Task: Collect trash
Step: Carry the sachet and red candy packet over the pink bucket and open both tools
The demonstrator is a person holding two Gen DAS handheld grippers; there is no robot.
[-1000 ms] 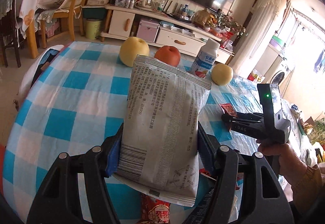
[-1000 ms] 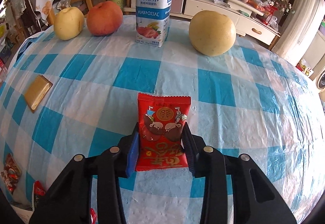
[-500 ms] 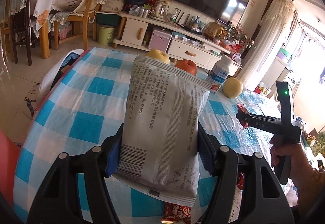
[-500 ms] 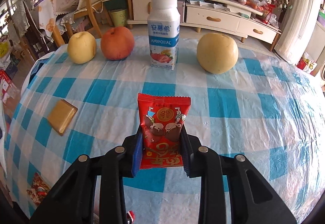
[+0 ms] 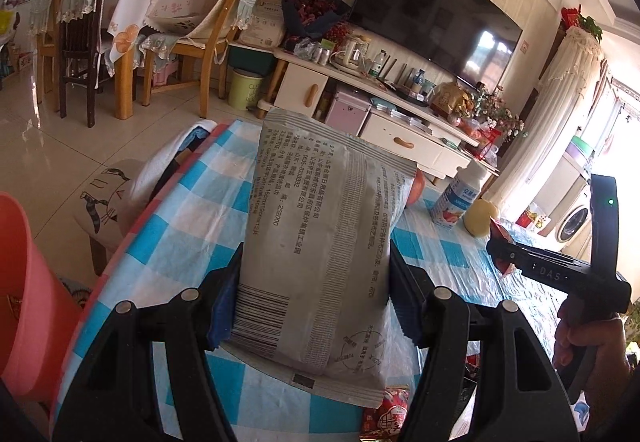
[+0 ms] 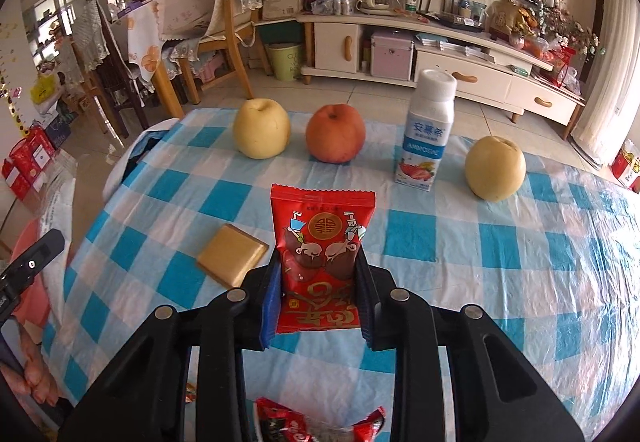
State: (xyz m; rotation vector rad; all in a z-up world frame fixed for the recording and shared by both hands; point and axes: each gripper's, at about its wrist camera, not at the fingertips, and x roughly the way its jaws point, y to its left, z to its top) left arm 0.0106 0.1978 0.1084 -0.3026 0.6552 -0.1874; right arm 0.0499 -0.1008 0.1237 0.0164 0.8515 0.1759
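You've got both claws loaded right now: your left gripper [image 5: 314, 306] is clamped across the lower half of the grey printed packet [image 5: 320, 242], blue pads pressing in on its two side edges, and the packet stands up above the checked tablecloth [image 5: 188, 209]. Over on the other side, your right gripper [image 6: 318, 294] is squeezed onto the red snack wrapper [image 6: 322, 258], pinched at its lower middle, and it too is held clear above the table. Both of these look light and floppy — thin crinkly film, nothing rigid inside that I can make out — so they'll bend and may slide between the pads if you ease off; a grip across the width, low down, is a sound place to hold. There's the pink bin [image 5: 24, 290] at the left edge of your left view, beside the table, and that looks like the likely drop. More to come on the table: a tan square packet [image 6: 232, 256] just left of the red one, and more red wrappers [image 6: 320, 422] at the near edge. The pears, apple [image 6: 336, 137] and yogurt bottle [image 6: 426, 129] I'd leave alone.
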